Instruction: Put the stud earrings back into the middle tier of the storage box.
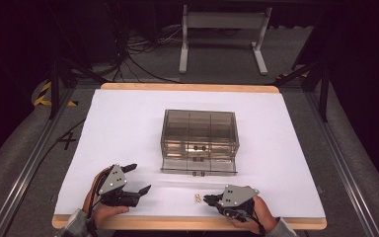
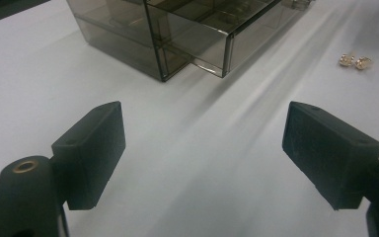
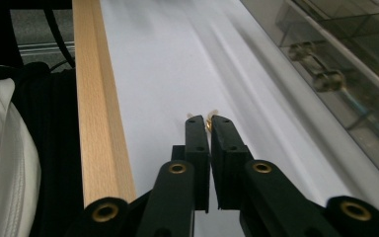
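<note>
Resting low over the white table sheet (image 1: pixel 128 118), near the person's edge of the table, the left gripper (image 1: pixel 140 178) has its two black jaws spread wide apart with nothing between them; in the left gripper view the left gripper (image 2: pixel 202 153) frames only bare white surface between its pads. The right gripper (image 1: pixel 208 200) lies at the near right of the table, pointing toward the left, its jaws drawn together; in the right gripper view the right gripper (image 3: pixel 209 126) has its tips nearly touching, with a small gold-coloured piece (image 3: pixel 208 124) caught at the very tip between them, though whether the pads truly press on it cannot be told. A pair of small gold-coloured earrings (image 1: pixel 197 198) sits on the white sheet just beside the right gripper's tips in the high view, and in the left gripper view the earrings (image 2: pixel 355 61) lie side by side, well apart from the left gripper. Behind them, toward the middle of the table, stands a smoky transparent drawer box (image 1: pixel 200 133), divided into compartments, with its lower drawer (image 1: pixel 199 165) pulled out toward the person; the drawer box (image 2: pixel 177 34) shows the same open drawer jutting forward. The drawer's clear knob handle (image 3: pixel 316 66) appears close at the right in the right gripper view. A pale wooden table edge (image 3: pixel 96 98) runs alongside the white sheet, and a white sleeve (image 3: pixel 2 163) sits at the left of that view.
</note>
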Action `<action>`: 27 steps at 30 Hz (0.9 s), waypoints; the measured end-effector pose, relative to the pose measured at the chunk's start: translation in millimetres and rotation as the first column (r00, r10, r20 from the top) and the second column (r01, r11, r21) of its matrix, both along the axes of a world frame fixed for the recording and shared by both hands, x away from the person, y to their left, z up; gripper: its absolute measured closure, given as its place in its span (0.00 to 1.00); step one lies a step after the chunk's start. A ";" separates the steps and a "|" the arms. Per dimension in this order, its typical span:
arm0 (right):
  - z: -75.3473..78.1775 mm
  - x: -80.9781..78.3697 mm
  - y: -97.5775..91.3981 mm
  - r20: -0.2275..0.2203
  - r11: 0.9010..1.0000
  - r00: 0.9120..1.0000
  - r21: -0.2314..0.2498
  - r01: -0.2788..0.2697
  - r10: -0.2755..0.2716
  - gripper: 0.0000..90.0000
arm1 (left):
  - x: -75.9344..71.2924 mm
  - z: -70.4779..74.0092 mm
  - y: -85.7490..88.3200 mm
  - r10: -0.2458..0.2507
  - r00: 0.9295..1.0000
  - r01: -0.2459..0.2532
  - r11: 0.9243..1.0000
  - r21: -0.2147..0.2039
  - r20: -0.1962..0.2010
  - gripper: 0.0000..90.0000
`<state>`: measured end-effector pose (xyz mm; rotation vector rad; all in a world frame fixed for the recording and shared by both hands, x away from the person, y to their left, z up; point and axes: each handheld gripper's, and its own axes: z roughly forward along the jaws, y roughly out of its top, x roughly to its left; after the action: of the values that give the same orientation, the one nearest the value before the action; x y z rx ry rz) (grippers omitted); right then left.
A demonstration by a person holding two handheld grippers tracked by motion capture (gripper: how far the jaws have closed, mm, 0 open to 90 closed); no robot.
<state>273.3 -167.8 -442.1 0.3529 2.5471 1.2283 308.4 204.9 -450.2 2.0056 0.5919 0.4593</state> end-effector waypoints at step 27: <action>-11.1 11.9 27.3 -0.009 0.998 1.000 -0.055 -0.028 0.027 0.93 | 2.5 -6.2 -8.9 -0.069 0.997 0.070 0.997 0.019 -0.042 0.20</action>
<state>285.2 -140.5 -453.2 0.3120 2.5955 1.1653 310.9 196.0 -456.3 2.0524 0.5430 0.3835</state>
